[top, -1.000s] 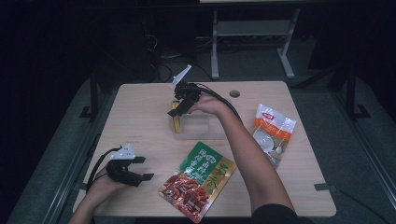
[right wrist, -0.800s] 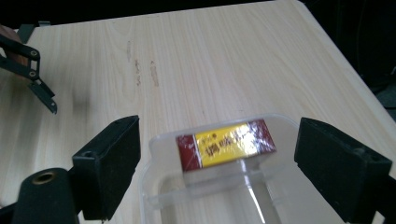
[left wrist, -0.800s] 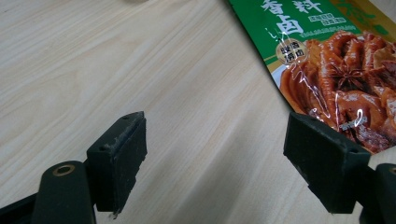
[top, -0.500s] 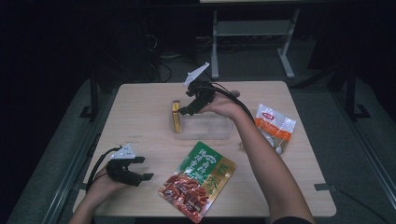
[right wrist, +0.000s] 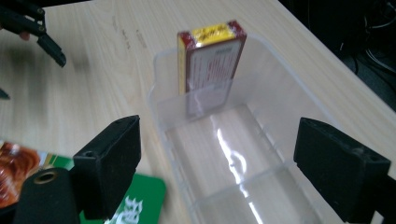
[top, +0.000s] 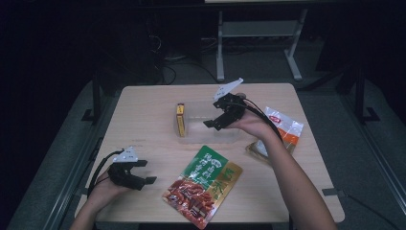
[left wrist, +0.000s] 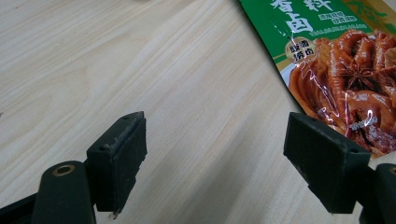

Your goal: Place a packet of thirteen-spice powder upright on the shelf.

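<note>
My right gripper [right wrist: 217, 172], jaws wide and empty, hovers over the clear plastic bin [right wrist: 280, 116] holding the upright yellow-and-red box [right wrist: 212, 65] at its far end

Wooden table [top: 143, 110] with clear bin [top: 210, 132], two pouches [top: 203, 187].

The flat green and gold foil sachet with a picture of glossy brown braised food [left wrist: 336, 60] carries large white Chinese characters along its green top, of which 香, 料 and 卤 can be read in the left gripper view, and a small round gold badge beneath them holds further characters too small to make out. The small red and yellow cardboard box standing on end in the clear plastic tray [right wrist: 211, 65] shows a white panel of fine red print and dark marks on its yellow top edge, all too blurred to read. The red, orange and white plastic packet at the table's right side [top: 282, 127] has a red label whose writing cannot be made out in the high view.
</note>
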{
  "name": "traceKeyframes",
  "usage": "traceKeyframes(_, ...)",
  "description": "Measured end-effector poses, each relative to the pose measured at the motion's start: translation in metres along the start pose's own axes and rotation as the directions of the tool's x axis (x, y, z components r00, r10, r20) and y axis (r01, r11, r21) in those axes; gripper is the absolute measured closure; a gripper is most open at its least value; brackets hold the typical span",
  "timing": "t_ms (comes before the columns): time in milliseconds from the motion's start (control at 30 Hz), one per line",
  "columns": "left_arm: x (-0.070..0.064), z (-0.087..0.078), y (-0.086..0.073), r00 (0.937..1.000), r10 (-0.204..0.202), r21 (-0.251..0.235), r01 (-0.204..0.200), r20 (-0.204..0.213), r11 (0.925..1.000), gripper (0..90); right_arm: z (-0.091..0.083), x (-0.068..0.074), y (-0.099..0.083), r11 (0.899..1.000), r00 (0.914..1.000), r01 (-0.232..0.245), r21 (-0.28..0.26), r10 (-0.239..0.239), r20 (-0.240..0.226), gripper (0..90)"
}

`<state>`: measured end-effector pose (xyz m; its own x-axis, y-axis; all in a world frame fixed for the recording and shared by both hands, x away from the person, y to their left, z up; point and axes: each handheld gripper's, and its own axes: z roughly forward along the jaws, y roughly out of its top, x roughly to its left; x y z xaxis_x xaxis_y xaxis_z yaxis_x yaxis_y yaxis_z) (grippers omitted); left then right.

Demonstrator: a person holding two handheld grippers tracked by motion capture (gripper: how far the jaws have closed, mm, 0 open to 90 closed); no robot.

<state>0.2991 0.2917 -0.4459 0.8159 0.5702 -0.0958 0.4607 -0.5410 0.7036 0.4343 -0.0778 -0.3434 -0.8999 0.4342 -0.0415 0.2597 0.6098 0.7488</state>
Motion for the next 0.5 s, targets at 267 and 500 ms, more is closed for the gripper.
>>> traceKeyframes(267,0.000,0.000,0.001,0.9999,0.010,0.003,-0.010,-0.003,0.9999,21.0,-0.017,0.018,-0.034,1.000,0.9989,-0.029,-0.001,0.029,0.036,14.7)
traceKeyframes(500,0.000,0.001,0.003,1.0000,0.006,0.005,-0.006,0.000,1.0000,21.0,-0.026,0.036,-0.063,0.999,0.9977,-0.031,-0.012,0.032,0.060,14.8)
